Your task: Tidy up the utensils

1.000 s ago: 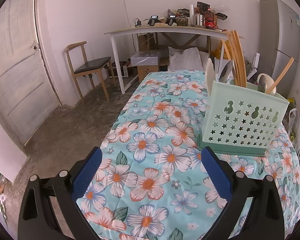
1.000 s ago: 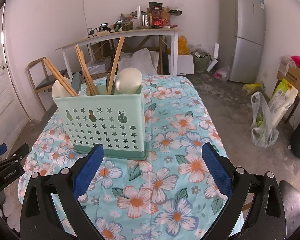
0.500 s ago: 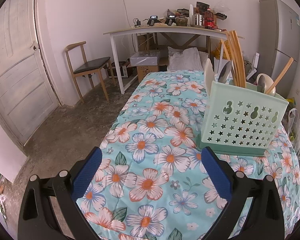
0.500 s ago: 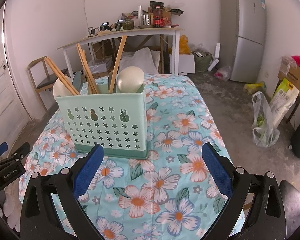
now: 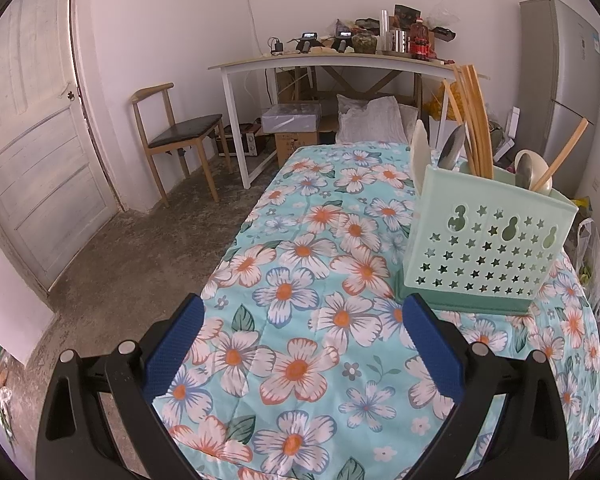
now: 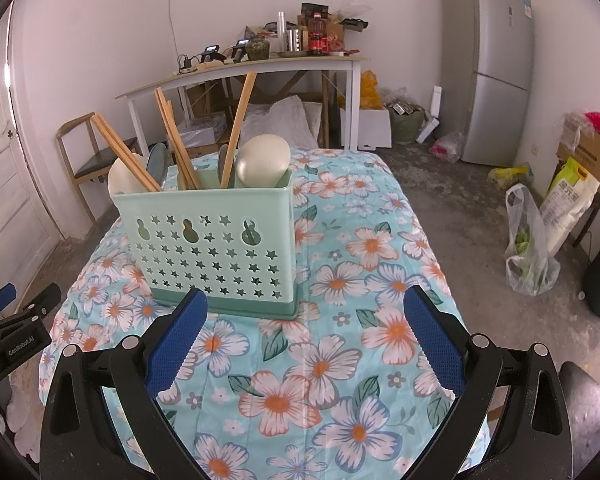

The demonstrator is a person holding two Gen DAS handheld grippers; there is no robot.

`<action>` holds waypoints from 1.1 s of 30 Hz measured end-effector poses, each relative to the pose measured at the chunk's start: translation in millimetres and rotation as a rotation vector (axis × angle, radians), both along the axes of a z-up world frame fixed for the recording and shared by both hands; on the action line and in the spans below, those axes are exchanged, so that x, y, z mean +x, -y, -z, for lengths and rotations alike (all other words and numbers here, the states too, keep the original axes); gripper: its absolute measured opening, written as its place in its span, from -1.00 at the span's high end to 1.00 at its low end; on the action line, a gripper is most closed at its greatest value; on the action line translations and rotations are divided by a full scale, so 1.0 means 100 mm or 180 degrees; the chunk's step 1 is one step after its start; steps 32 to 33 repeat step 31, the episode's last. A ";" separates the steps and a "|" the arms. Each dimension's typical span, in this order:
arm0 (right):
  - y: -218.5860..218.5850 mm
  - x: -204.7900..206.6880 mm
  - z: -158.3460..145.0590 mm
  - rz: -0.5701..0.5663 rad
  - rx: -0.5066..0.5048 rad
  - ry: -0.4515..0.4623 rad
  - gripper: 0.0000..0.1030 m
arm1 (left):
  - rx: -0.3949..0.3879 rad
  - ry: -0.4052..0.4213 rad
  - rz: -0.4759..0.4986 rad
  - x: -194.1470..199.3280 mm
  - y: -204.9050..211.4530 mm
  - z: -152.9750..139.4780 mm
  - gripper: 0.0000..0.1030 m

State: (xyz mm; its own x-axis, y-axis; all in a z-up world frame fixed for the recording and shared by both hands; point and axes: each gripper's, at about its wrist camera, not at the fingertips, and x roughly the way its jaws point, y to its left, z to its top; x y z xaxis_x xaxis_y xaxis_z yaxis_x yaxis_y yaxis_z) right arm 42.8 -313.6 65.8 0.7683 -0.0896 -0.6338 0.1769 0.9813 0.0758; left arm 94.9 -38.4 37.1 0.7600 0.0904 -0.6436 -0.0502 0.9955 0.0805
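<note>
A mint-green perforated utensil holder stands upright on the floral tablecloth. Wooden chopsticks, pale ladles and spoons and a metal spoon stick out of it. My left gripper hovers open over the cloth, left of the holder and near the table's front edge, with nothing between its blue pads. My right gripper is open too, empty, just in front of the holder's right corner. The left gripper also shows at the left edge of the right wrist view.
A white desk cluttered with bottles stands against the back wall. A wooden chair, a door, a grey fridge, bags and boxes lie on the concrete floor around the table.
The right gripper has drifted slightly, so the holder sits a little more to the right and closer in its view. The left view is almost unchanged. Both grippers stay open.
</note>
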 end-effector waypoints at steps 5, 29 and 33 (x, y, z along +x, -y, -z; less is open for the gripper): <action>0.00 0.00 0.00 -0.0001 -0.0002 0.0001 -0.84 | 0.0003 0.0003 0.0007 0.01 0.00 -0.01 -0.89; 0.00 0.00 0.00 0.0001 0.0000 0.0001 -0.84 | -0.0016 -0.0007 -0.0007 0.02 0.02 -0.01 -0.89; -0.01 0.00 0.00 0.0004 0.0002 0.0002 -0.84 | -0.0021 -0.0008 -0.0013 0.02 0.02 0.00 -0.89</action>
